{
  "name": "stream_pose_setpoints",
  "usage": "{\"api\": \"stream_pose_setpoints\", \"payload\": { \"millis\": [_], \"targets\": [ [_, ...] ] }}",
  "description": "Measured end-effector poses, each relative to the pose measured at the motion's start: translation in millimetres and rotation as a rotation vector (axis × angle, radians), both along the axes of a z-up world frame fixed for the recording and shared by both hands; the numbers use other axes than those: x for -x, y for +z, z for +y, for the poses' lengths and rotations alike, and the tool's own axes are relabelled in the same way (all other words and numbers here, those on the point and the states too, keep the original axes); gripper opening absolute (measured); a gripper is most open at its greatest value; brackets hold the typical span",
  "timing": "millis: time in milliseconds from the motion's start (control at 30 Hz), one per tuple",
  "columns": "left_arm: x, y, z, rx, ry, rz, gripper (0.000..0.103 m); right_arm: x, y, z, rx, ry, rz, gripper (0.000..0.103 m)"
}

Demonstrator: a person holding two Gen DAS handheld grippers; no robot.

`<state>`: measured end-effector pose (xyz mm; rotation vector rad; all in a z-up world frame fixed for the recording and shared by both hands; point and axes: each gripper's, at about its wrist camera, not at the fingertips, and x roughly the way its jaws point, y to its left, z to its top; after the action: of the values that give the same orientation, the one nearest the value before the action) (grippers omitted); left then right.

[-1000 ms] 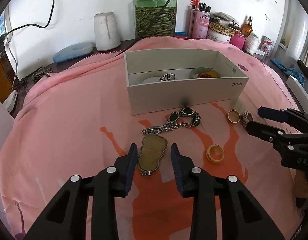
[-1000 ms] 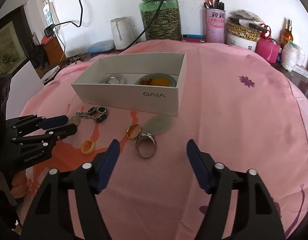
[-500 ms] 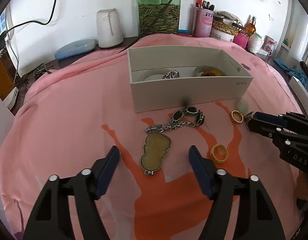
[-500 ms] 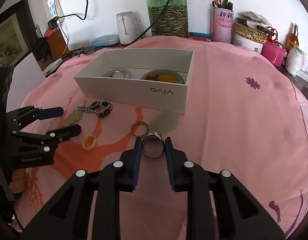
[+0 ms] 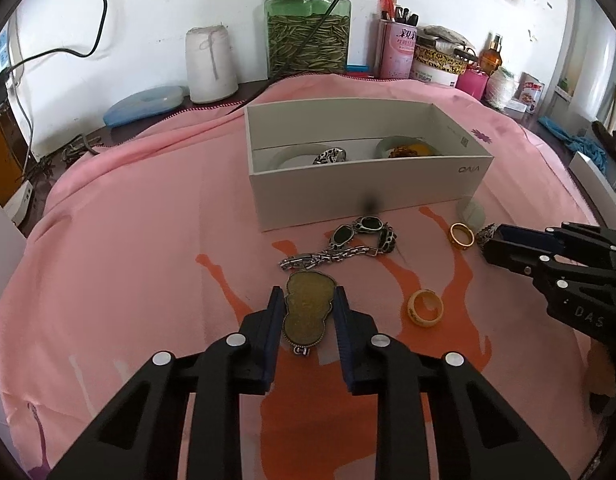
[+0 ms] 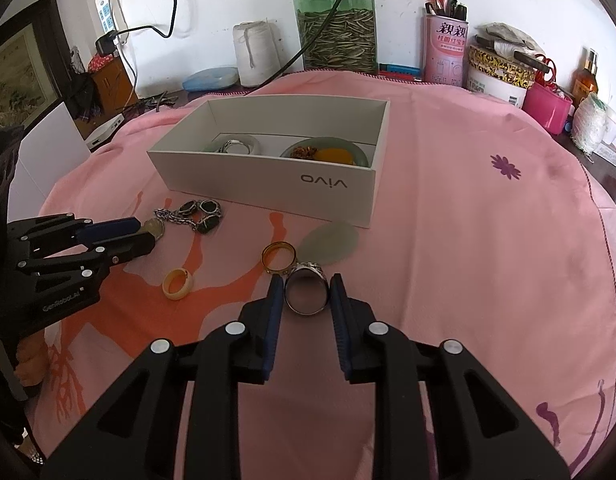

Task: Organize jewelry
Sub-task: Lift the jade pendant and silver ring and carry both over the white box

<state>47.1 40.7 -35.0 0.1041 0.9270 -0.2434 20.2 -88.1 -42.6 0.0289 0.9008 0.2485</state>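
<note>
Both tongs are found closed down on a piece each, low over the pink cloth (image 5: 147,220). Left gripper (image 5: 307,308): jaws have just been closing, and the gourd-shaped pendant (image 5: 306,307) is now bracketed between the blue pads, which appear to press on its two long edges; its long axis is seen to run along the fingers, bail end toward the camera, so it is taken across its narrow width. Right gripper (image 6: 306,294): jaws drawn nearly together on the silver ring (image 6: 306,293), which lies flat with its hole upward. The white box (image 5: 368,184), open-topped and already holding a few pieces, is placed ahead of both tongs; from the right wrist view it lies ahead and to the left, from the left wrist view ahead and slightly to the right. The coming move is judged to be a lift and a carry forward over the near wall, and neither hand is clearly the nearer. Left on the cloth are noted a dark-stone bracelet (image 5: 348,242), a gold ring (image 5: 462,235), a yellow ring (image 5: 425,307) and a pale green stone (image 6: 332,242). Whether either piece is yet clear of the cloth cannot be made out. Box contents are half hidden by the near wall, and the gold ring touches or overlaps the silver one at its far edge, which may be disturbed on lifting.
</note>
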Motion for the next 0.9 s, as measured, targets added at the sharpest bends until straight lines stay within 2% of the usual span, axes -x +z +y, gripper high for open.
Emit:
{"api": "stream_pose_setpoints", "payload": {
  "millis": [233, 433, 900],
  "targets": [
    [4.7, 4.8, -3.1, 0.011, -0.017, -0.018, 0.025, 0.6, 0.1, 0.3, -0.001, 0.003, 0.000, 0.023],
    [0.1, -0.6, -1.4, 0.008, -0.007, 0.007, 0.025, 0.5, -0.1, 0.4, 0.003, 0.003, 0.000, 0.023],
    [4.9, 6.2, -3.3, 0.004, -0.015, -0.029, 0.025, 5.7, 3.6, 4.6, 0.012, 0.021, -0.029, 0.022]
  ]
}}
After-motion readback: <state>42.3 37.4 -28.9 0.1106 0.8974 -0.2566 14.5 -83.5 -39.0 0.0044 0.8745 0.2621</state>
